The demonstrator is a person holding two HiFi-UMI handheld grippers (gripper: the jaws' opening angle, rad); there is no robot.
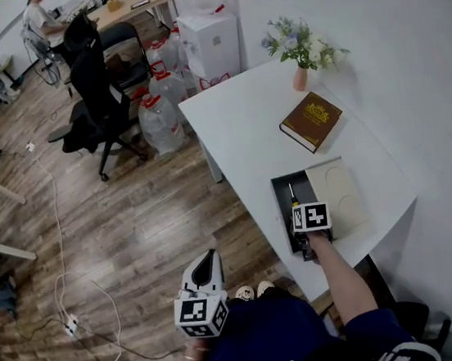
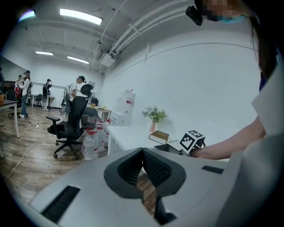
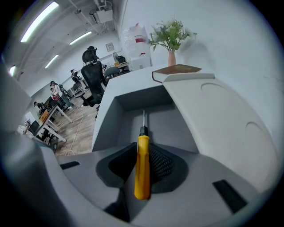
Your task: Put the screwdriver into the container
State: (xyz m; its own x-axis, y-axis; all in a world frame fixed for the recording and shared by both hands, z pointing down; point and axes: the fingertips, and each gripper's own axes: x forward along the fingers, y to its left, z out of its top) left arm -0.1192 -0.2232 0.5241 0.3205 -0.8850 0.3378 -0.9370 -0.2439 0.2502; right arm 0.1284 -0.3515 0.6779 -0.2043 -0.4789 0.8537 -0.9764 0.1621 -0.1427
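I am gripping the yellow handle of the screwdriver in the right gripper, its shaft pointing into the open grey container at the near end of the white table. A brown book and a vase of flowers are sitting farther along. The left gripper is hanging empty, jaws together, over the wooden floor on the left, near an office chair and water bottles.

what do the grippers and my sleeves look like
The left hand-held gripper and right hand-held gripper are light grey plastic with black ribbed pads; each carries a white cube with black square markers. The person wears a dark navy top with white lettering.
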